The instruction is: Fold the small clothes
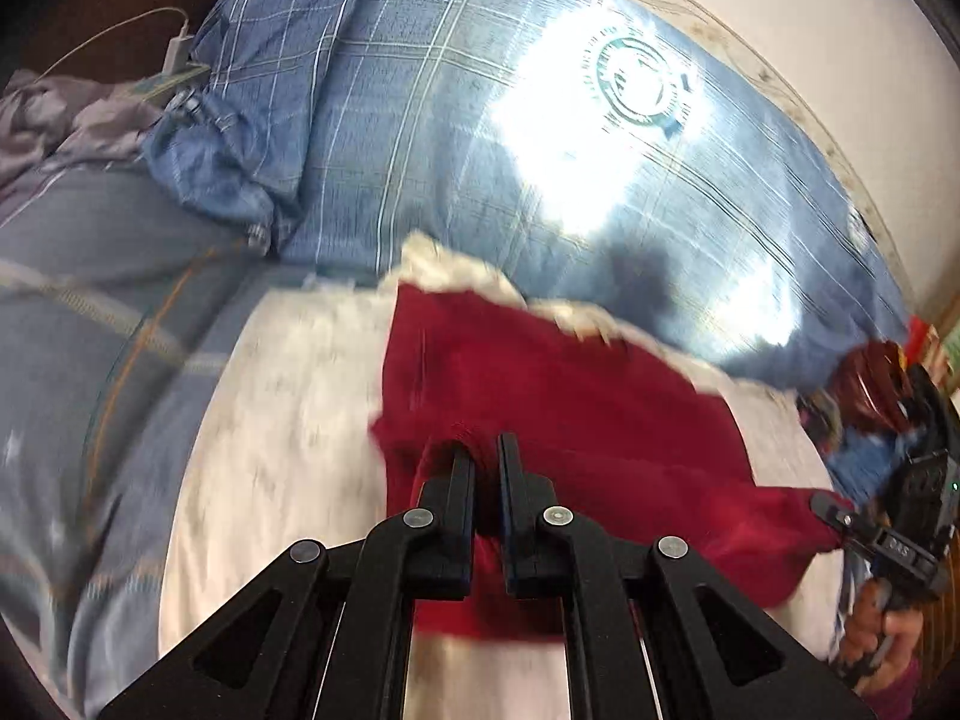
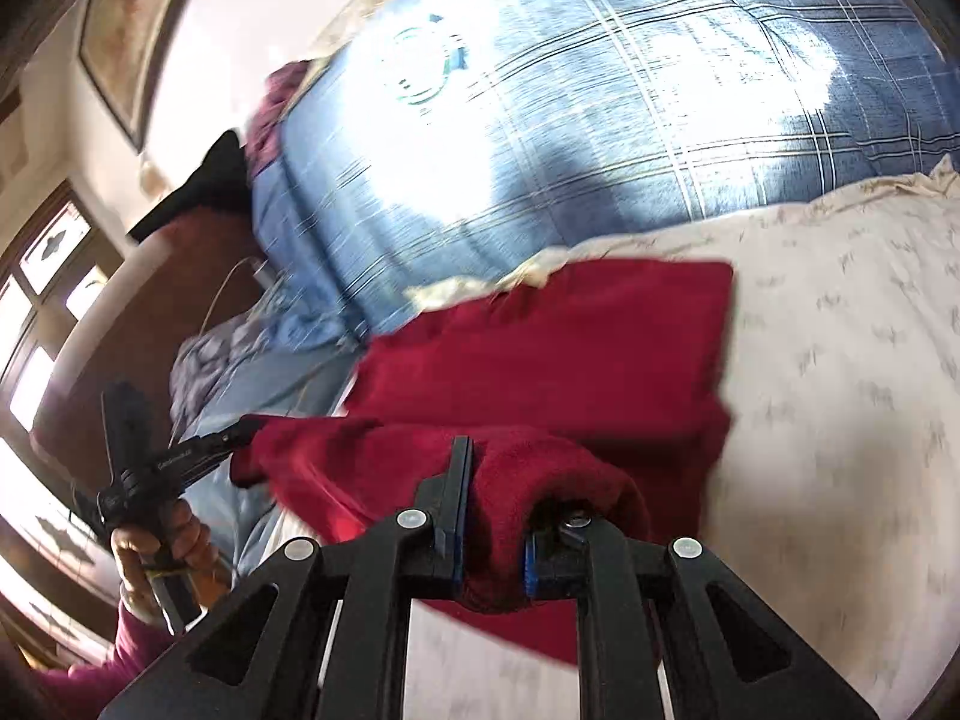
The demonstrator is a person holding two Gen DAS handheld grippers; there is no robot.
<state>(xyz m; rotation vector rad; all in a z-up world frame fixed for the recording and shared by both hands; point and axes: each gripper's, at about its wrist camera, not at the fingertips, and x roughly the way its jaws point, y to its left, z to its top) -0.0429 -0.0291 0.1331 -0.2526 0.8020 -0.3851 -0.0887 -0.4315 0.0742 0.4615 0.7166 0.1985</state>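
A dark red garment (image 1: 576,396) lies partly folded on a cream sheet (image 1: 282,420). My left gripper (image 1: 485,450) is shut on one corner of it, and the cloth bunches between the fingers. In the right wrist view my right gripper (image 2: 498,480) is shut on another corner of the red garment (image 2: 558,330), which drapes over the right finger. Both hold the near edge lifted. The right gripper shows at the right of the left wrist view (image 1: 834,510). The left gripper shows at the left of the right wrist view (image 2: 240,429).
A blue plaid duvet (image 1: 450,90) with a bright sun patch lies behind the sheet. A white charger and cable (image 1: 177,48) sit at the far left. A dark wooden headboard (image 2: 138,324) and a framed picture (image 2: 126,18) are on the wall side.
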